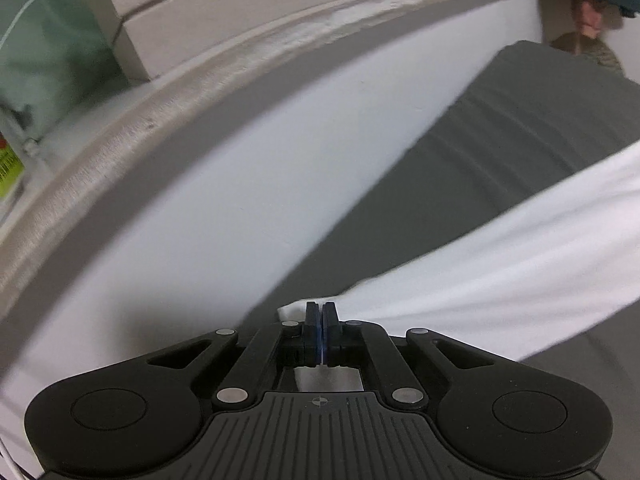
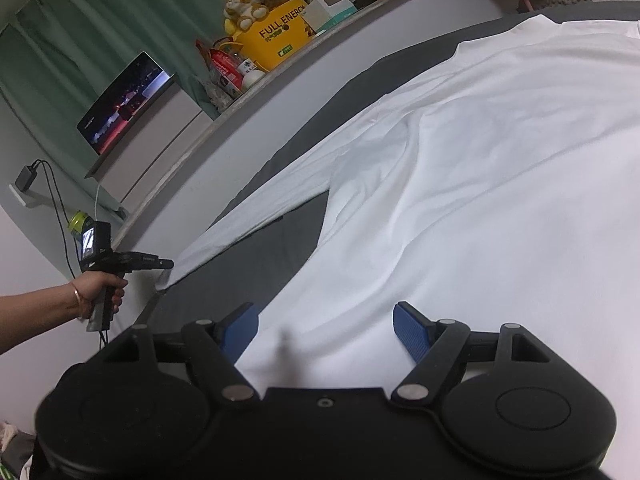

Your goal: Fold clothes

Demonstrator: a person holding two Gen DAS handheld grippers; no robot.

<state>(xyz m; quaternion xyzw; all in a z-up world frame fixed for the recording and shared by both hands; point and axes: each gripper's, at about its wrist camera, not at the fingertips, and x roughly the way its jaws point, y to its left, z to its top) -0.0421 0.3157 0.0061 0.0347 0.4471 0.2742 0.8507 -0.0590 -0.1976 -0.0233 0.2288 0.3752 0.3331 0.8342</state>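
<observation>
A white long-sleeved shirt (image 2: 480,184) lies spread on a dark grey bed sheet (image 2: 260,256). Its sleeve (image 2: 248,216) stretches out to the left. My left gripper (image 1: 321,309) is shut on the sleeve's cuff (image 1: 294,311), and the sleeve (image 1: 500,256) runs off to the right over the sheet (image 1: 500,140). In the right wrist view the left gripper (image 2: 166,265) shows at the sleeve's end, held in a hand. My right gripper (image 2: 326,322) is open and empty, its blue pads (image 2: 406,324) just above the shirt's lower body.
A pale wall (image 1: 240,184) borders the bed, topped by a ledge (image 2: 256,92) with a yellow bag (image 2: 276,36), a plush toy, boxes and a laptop (image 2: 124,100). Green curtains (image 2: 100,20) hang behind. A cable and charger (image 2: 26,180) hang at the left.
</observation>
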